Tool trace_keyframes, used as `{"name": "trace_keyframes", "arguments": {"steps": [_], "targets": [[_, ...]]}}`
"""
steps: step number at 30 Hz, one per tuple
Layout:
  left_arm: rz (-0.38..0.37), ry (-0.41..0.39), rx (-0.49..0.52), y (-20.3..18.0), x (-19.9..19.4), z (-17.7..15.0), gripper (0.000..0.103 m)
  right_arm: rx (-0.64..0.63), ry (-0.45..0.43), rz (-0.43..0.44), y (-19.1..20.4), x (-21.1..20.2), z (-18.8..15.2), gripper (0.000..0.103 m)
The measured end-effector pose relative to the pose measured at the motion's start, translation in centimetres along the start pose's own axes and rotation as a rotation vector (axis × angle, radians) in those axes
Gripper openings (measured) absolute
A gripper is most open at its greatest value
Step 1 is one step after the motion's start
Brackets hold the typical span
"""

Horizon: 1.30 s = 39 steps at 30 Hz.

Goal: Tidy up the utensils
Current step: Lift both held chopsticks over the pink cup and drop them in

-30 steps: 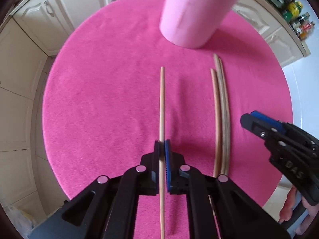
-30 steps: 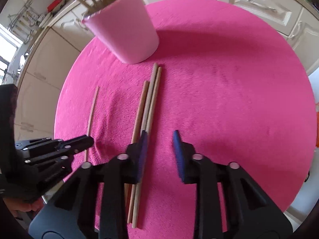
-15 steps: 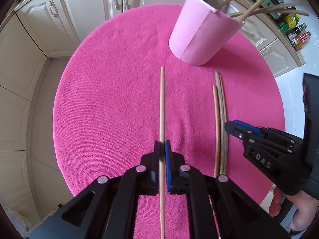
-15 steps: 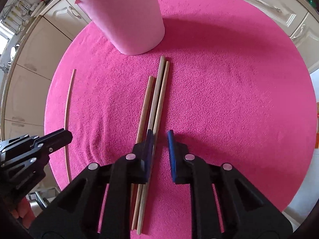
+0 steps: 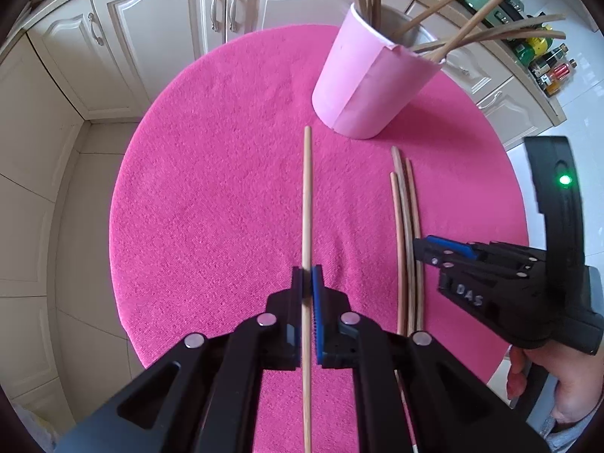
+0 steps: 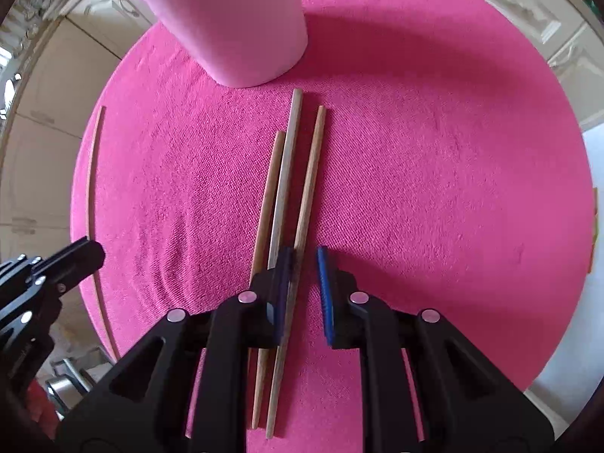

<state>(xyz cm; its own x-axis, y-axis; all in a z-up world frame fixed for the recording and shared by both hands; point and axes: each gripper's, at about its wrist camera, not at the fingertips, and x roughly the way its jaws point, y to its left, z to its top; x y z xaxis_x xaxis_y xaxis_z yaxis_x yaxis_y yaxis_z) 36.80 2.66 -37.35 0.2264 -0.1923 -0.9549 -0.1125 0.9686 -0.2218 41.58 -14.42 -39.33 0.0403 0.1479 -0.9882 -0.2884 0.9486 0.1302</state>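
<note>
**Left claw has its stick, right claw straddles the next**

The left claw (image 5: pixel 307 290) is clamped tight on a thin wooden stick (image 5: pixel 307 204), which runs straight ahead between the pads and points toward the pink cup (image 5: pixel 372 87) at the far side of the pink surface (image 5: pixel 211 204). The cup lies ahead and slightly to the right of that stick's far tip, already bristling with other sticks.

Over to the right claw (image 6: pixel 305 264): its jaws have just been closing and now stand a little apart, pointing straight down over three sticks (image 6: pixel 287 173) lying side by side. Their long axes run toward the cup, in line with the claw's view. The rightmost stick (image 6: pixel 309 185) passes between the jaws, hugging the left pad; a gap shows on the right side, so no grip yet, by my reading.

Hard to make out: whether that left pad actually touches the stick, and the near ends of the middle stick, hidden under the claw body. The cup's rim is cut off in the right view.
</note>
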Motion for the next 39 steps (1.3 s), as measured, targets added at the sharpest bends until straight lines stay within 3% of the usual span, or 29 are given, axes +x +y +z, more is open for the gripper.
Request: {"name": "trace_keyframes", "arguments": {"steps": [4, 7, 12, 20, 24, 39], "targets": [[-0.009, -0.013, 0.004, -0.6, 0.0, 0.7, 0.005, -0.013, -0.014, -0.011, 0.7, 0.1, 0.6, 0.015], [-0.021, -0.035, 0.016, -1.0, -0.7, 0.7, 0.005, 0.021, -0.021, 0.030, -0.3, -0.1, 0.4, 0.008], [-0.053, -0.101, 0.031, -1.5, -2.3, 0.8, 0.005, 0.084, -0.060, 0.120, -2.5, -1.3, -1.0, 0.006], [-0.132, -0.274, 0.045, -1.8, -5.6, 0.9, 0.005, 0.127, -0.235, 0.284, -4.1, -6.8, -3.8, 0.006], [-0.169, -0.354, 0.060, -2.4, -7.5, 0.8, 0.005, 0.121, -0.303, 0.311, -3.4, -9.2, -5.1, 0.006], [-0.106, -0.511, 0.146, -4.6, -10.9, 2.4, 0.005, 0.078, -0.484, 0.339, -1.7, -15.2, -3.9, 0.006]]}}
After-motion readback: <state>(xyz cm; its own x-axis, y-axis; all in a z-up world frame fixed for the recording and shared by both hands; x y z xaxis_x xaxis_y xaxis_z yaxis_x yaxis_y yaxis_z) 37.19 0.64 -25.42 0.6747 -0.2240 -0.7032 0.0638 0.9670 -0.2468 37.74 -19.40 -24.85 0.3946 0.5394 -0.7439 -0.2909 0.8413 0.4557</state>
